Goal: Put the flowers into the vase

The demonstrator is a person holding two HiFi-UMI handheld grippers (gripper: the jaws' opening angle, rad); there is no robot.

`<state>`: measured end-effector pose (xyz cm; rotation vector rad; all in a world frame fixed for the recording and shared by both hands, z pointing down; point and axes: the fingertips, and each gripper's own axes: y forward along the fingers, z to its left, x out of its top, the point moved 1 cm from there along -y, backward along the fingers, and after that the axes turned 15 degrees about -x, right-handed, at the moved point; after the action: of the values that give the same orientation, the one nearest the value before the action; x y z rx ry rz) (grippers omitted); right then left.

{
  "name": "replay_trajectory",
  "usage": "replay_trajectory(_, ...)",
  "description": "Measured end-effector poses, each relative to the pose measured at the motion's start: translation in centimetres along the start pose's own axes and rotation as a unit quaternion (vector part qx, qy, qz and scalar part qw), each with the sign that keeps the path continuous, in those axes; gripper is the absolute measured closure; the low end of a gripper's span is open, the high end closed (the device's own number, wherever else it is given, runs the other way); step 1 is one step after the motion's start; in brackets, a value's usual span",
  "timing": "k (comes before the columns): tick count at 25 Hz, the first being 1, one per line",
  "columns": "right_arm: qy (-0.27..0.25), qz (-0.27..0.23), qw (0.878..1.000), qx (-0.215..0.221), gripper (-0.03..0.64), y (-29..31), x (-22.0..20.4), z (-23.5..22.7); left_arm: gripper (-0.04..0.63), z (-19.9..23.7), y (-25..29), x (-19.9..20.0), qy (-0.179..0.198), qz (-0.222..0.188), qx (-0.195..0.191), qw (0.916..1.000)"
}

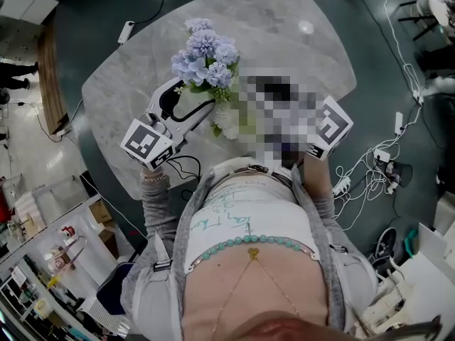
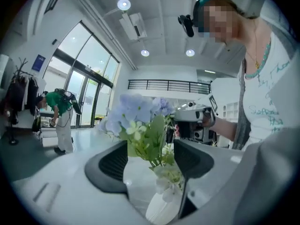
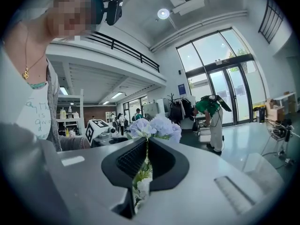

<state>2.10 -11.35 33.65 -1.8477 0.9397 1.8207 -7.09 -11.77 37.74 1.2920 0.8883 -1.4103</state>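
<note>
Since the right hand-held gripper [image 3: 146,146] is pinched tight on the flowers [image 1: 206,55] by the stem, I'm guessing it's steering them into the vase [image 2: 164,211] at their 6 o'clock. The left hand-held gripper [image 2: 150,161], at 9 o'clock, gapes empty.

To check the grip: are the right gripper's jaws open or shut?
Shut on the flowers: the right gripper has its jaws nearly together, pinching their thin stem.

Pale marble-look table [image 1: 284,20], smooth with a soft sheen. Flowers [image 1: 206,55], upper centre, have matt, cloth-like lilac petals. The white vase [image 2: 161,211] looks matt. Left gripper [image 2: 150,158] and right gripper [image 3: 145,161]: smooth grey plastic shells, black ribbed matt pads [image 2: 112,162].
</note>
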Motion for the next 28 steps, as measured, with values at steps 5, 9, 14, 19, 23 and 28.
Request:
replay_trajectory(5,-0.003,0.004,1.0,0.014,0.578,-0.4,-0.3,0.5,0.295,0.3,-0.3,1.3,0.007,-0.013,0.012,0.9998)
replay_trajectory(9,-0.009,0.01,1.0,0.024,0.578,-0.5,-0.5,1.0,0.34,0.6,0.7,1.2,0.023,0.0,0.018,0.9996)
replay_trajectory(14,-0.014,0.016,0.999,0.027,0.578,-0.5,-0.7,1.3,0.502,0.2,1.3,1.9,0.061,0.001,0.026,0.9978)
replay_trajectory(19,-0.015,0.021,1.0,0.017,0.538,-0.8,-1.2,0.8,0.552,-0.3,1.5,2.0,0.071,0.003,0.022,0.9972)
replay_trajectory(23,-0.003,0.038,0.999,0.012,0.394,-1.9,-2.5,0.1,0.56,-0.3,1.4,2.0,0.072,0.002,0.026,0.9971)
replay_trajectory(28,0.055,0.075,0.995,0.027,0.242,-3.7,-6.2,-0.6,0.566,-0.7,1.6,1.8,0.084,0.013,0.029,0.996)
